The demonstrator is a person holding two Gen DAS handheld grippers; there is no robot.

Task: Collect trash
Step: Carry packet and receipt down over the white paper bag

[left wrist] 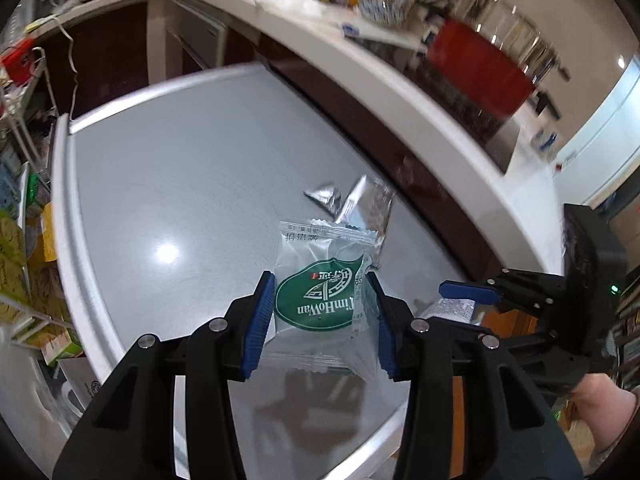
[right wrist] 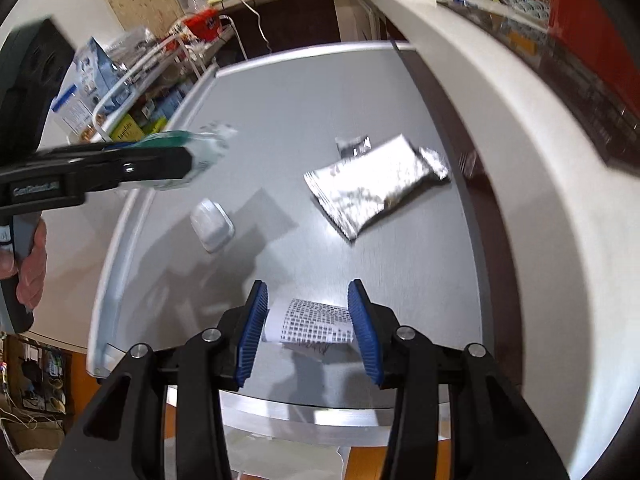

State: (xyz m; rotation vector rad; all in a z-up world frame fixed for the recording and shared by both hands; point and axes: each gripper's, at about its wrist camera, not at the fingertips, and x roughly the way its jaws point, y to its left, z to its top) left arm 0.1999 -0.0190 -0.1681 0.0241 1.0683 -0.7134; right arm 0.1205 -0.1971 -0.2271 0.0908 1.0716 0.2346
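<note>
Two wrappers [left wrist: 320, 304] [right wrist: 316, 322], each partly hidden between gripping fingers [left wrist: 260, 320].

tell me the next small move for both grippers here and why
Probably carry both pieces off to a bin, none of which is in view. The left gripper is shut on the clear plastic wrapper with the green logo, lifted off the grey table. The right gripper pinches the white printed paper scrap. The crumpled silver foil packet and small white tub remain for later.
</note>
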